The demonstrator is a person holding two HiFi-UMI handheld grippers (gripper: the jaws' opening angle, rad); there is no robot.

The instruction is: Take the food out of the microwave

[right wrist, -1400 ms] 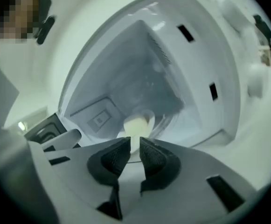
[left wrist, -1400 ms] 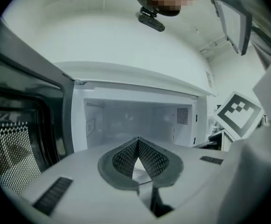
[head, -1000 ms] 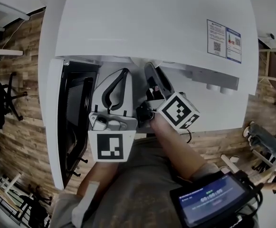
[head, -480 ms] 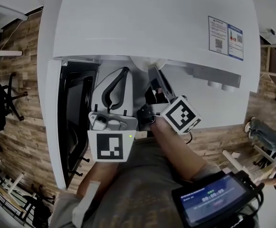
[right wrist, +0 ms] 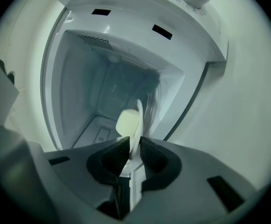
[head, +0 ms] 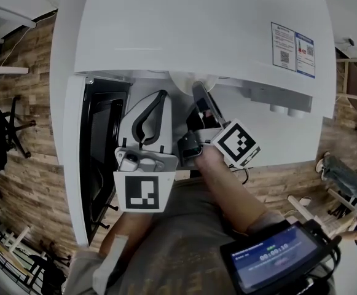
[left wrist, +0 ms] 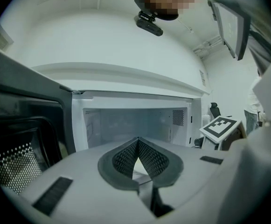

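**A:** Where's the food?

**B:** That pale lump (right wrist: pixel 126 121) on the plate (right wrist: pixel 138 112), at the mouth of the microwave (head: pixel 196 29). The right gripper (right wrist: pixel 133 143) has the rim between its pads, but the jaws are easing apart.

**A:** And the left gripper (left wrist: pixel 136 141)?

**B:** Clenched on nothing, in front of the cavity.

**A:** Advice?

**B:** Firm up first. With only 1 edge grip the plate could tip, so keep it level and draw it straight out, clear of the door (head: pixel 98 146).

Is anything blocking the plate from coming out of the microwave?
Nothing visible. The door stands wide open, and the plate is between the jaws of the right gripper, which are opening slightly.
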